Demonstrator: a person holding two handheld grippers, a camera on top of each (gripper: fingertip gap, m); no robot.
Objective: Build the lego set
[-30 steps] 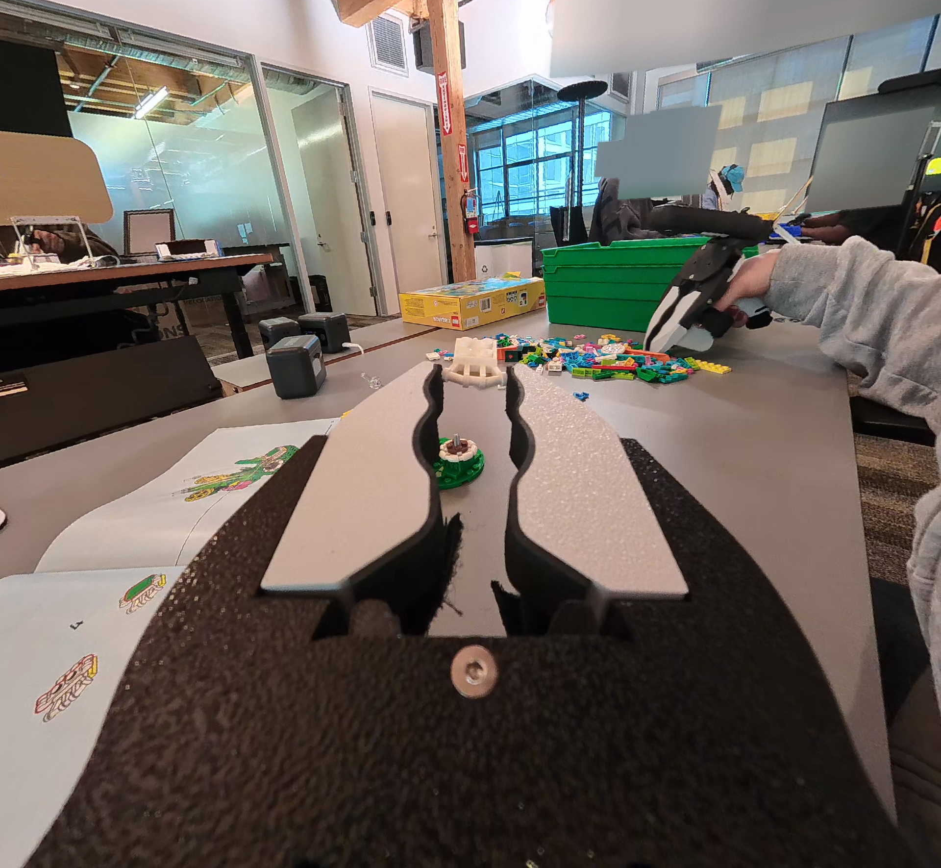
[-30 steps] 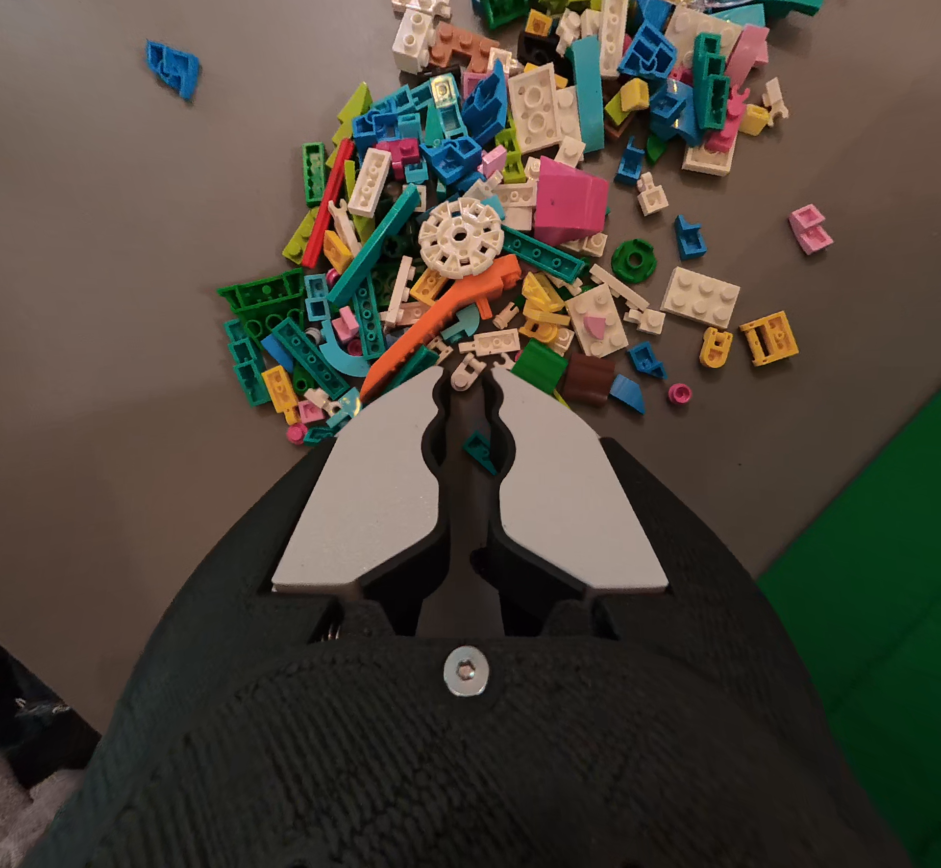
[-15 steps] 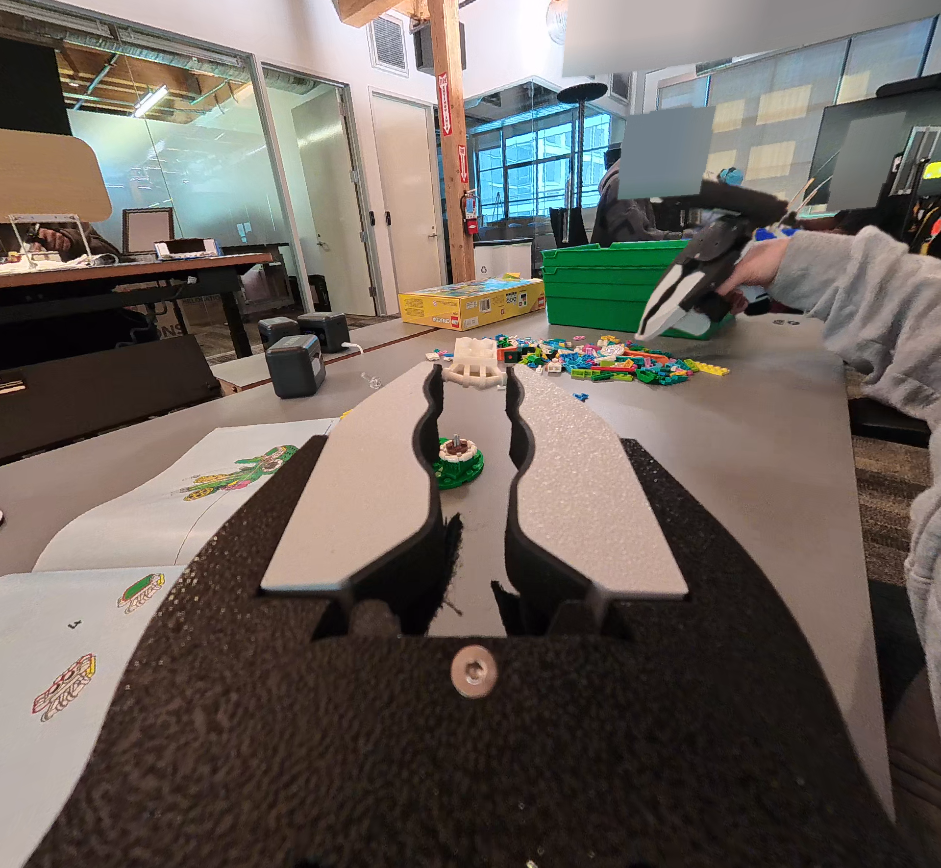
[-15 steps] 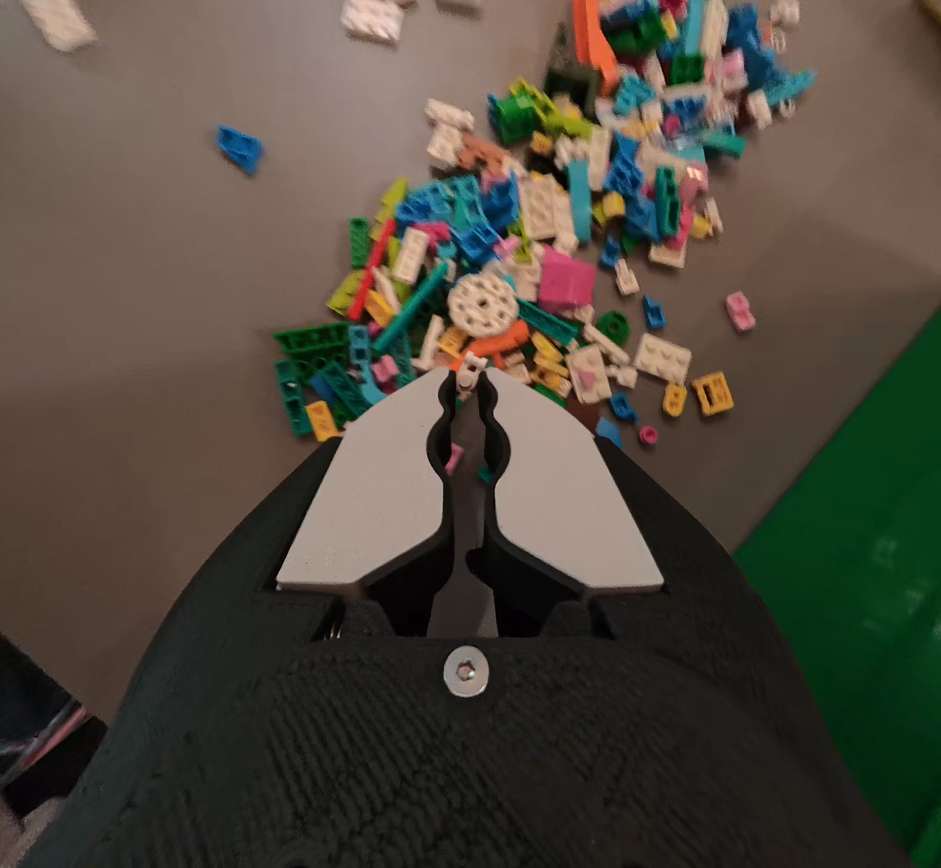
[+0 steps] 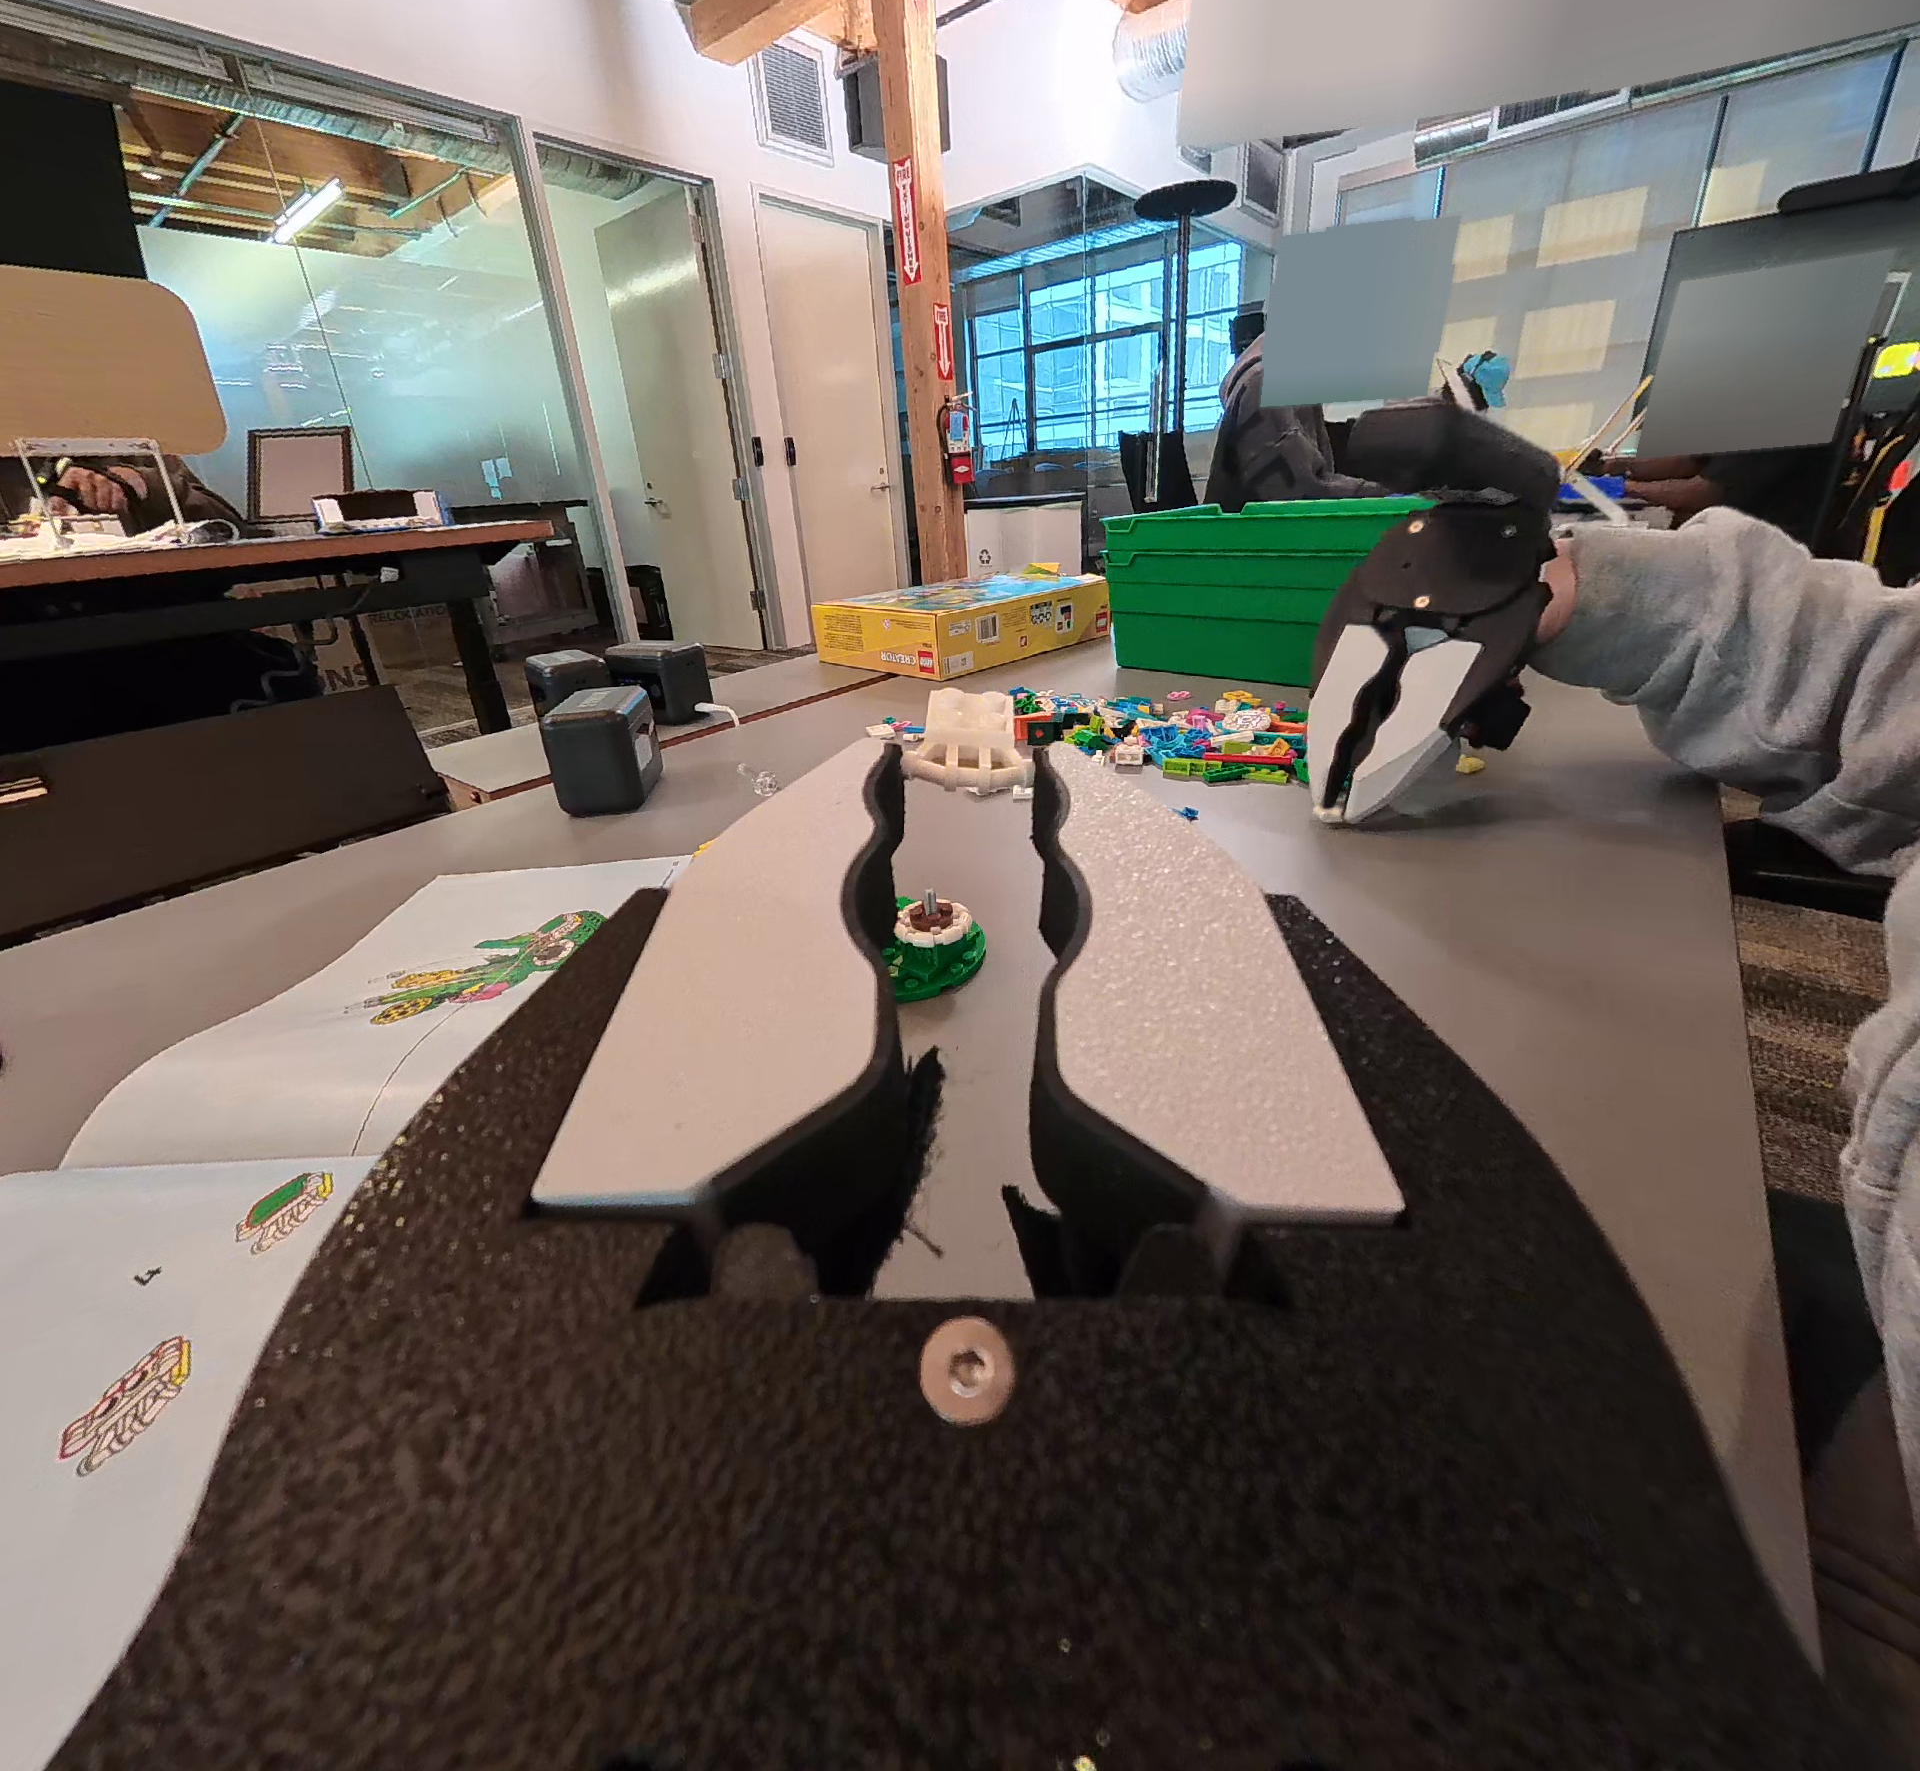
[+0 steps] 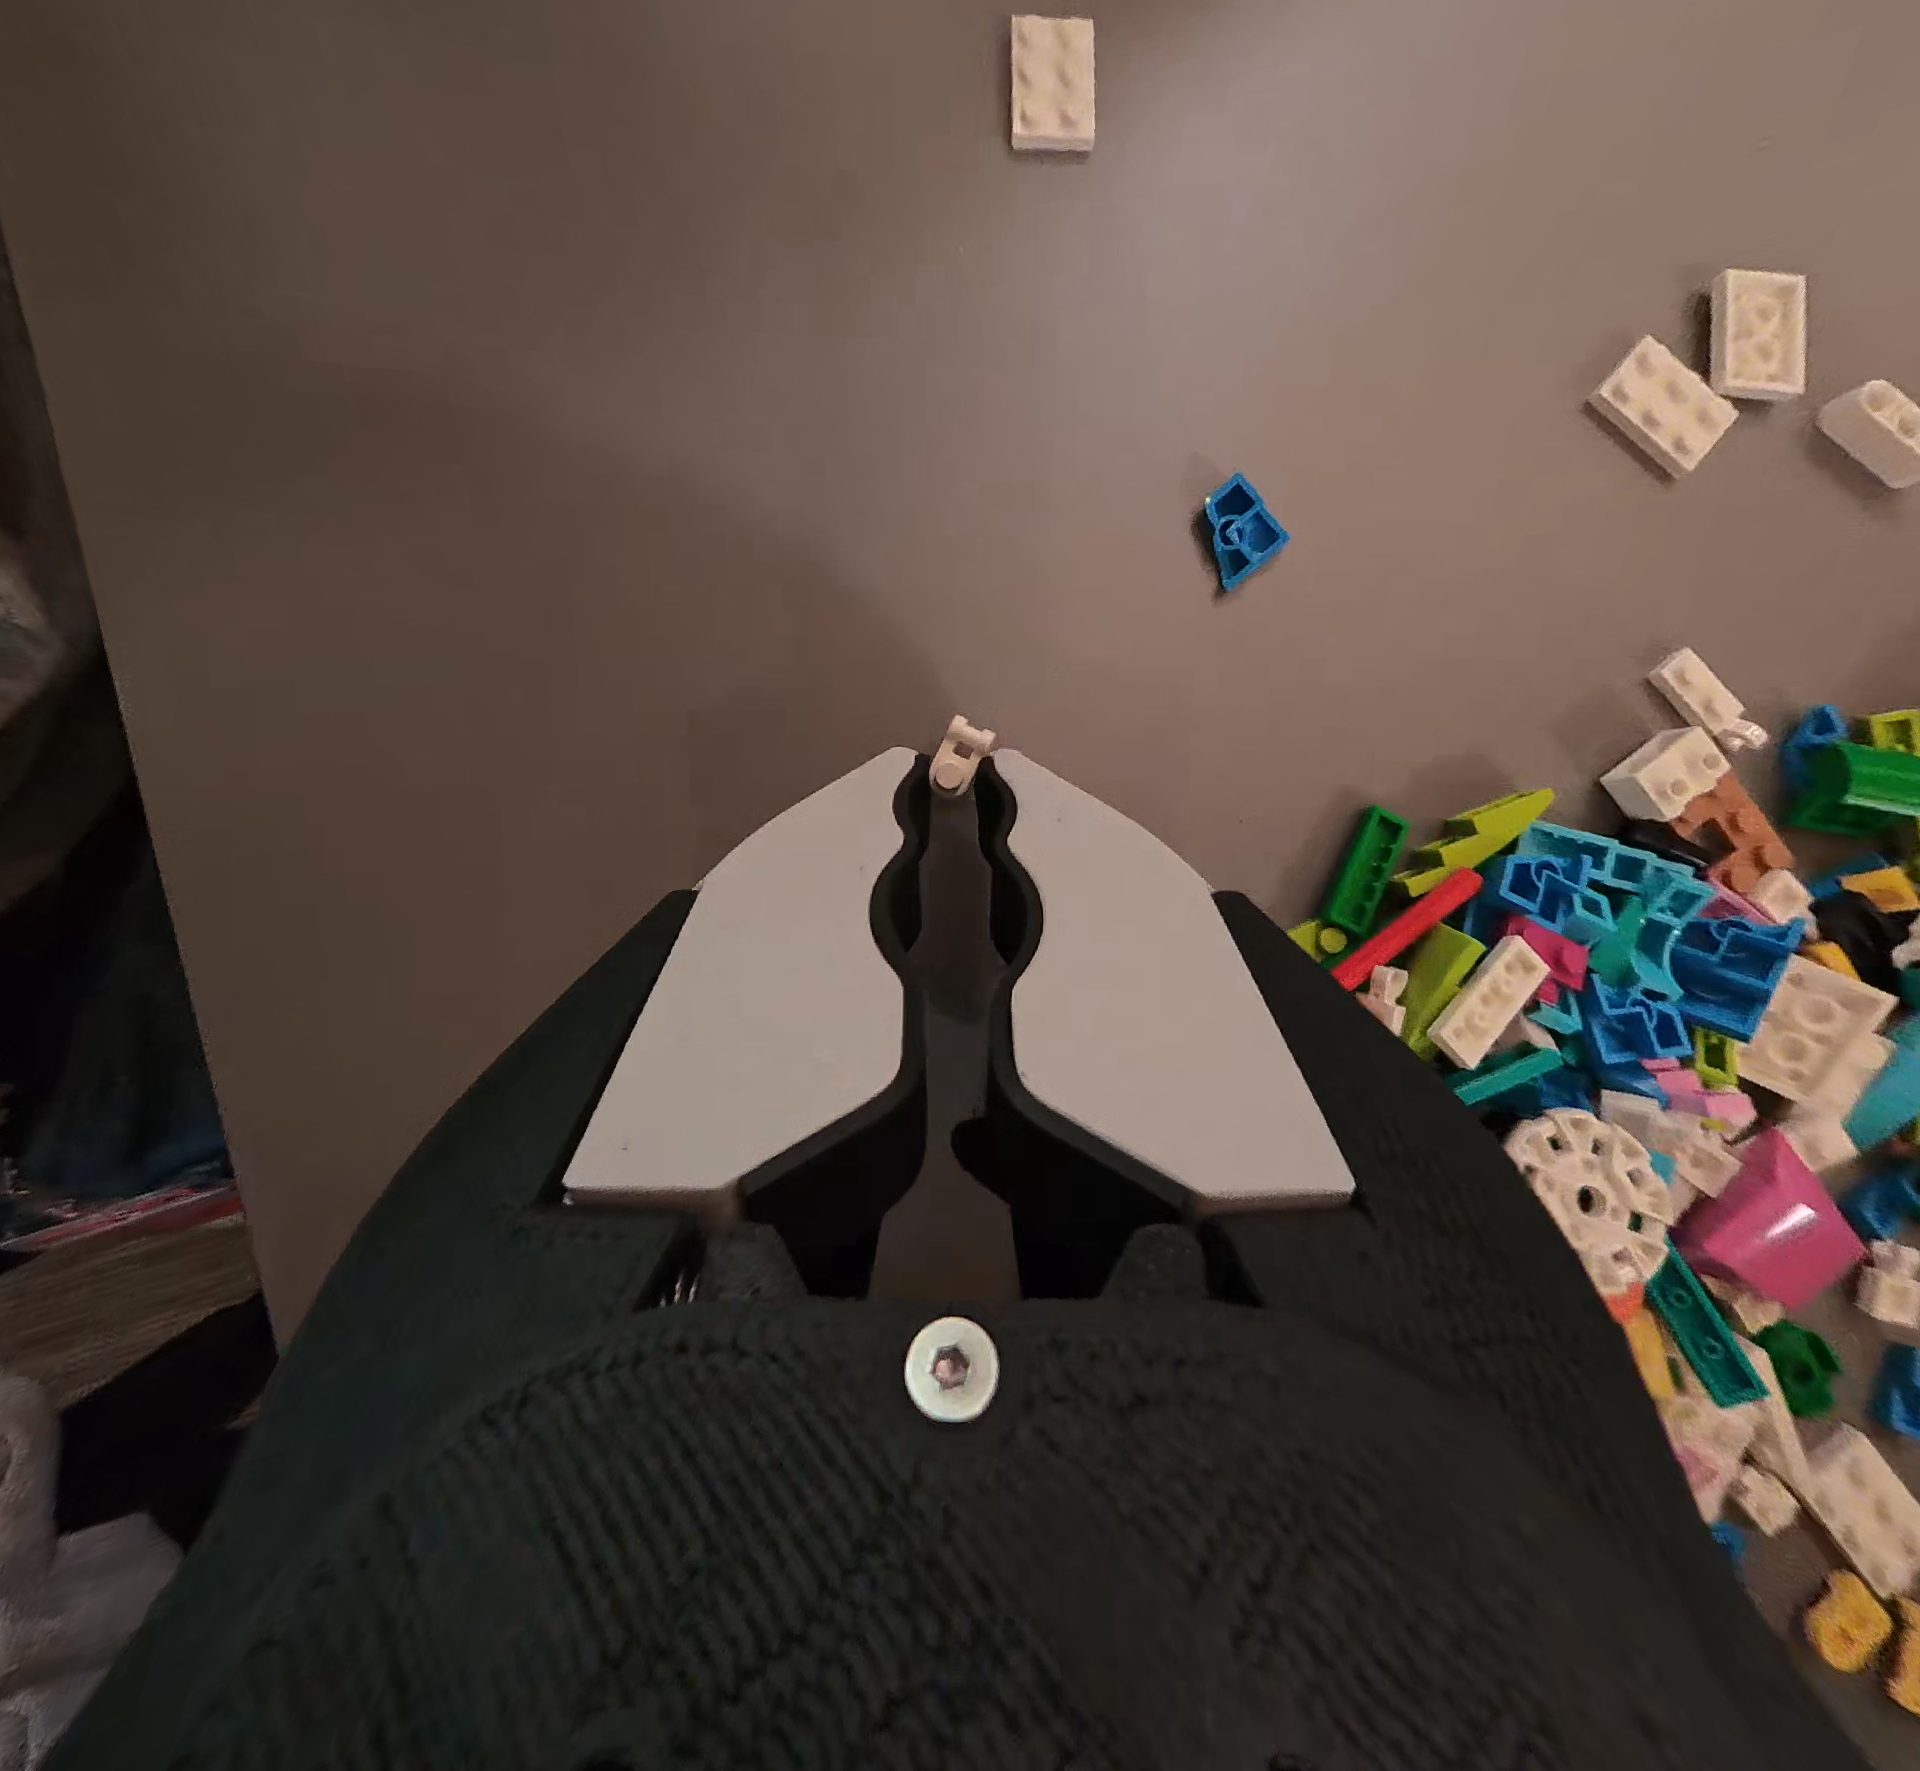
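Observation:
My right gripper [image 6: 956, 765] is shut on a small white clip piece [image 6: 958, 757], held above bare grey table left of the loose brick pile [image 6: 1683, 1025]. It shows in the left wrist view [image 5: 1340, 802] at the right, tips near the table, held by a hand in a grey sleeve. My left gripper [image 5: 961, 771] is open and empty, low over the table. A round green base with a white ring and a brown centre [image 5: 935, 942] sits between its fingers. A white built part [image 5: 971, 739] stands just beyond its tips.
An open instruction booklet [image 5: 312, 1004] lies at the left. A green bin [image 5: 1216, 589] and a yellow box [image 5: 956, 625] stand at the table's far end, grey cubes [image 5: 601, 750] at far left. Loose white plates [image 6: 1051, 82] and a blue piece [image 6: 1242, 532] lie apart from the pile. Left tips to right tips: about 30 cm.
My right gripper closed on the white clip piece in the pile, lifted it and swung left, away from the pile and down toward the table. My left gripper has not moved.

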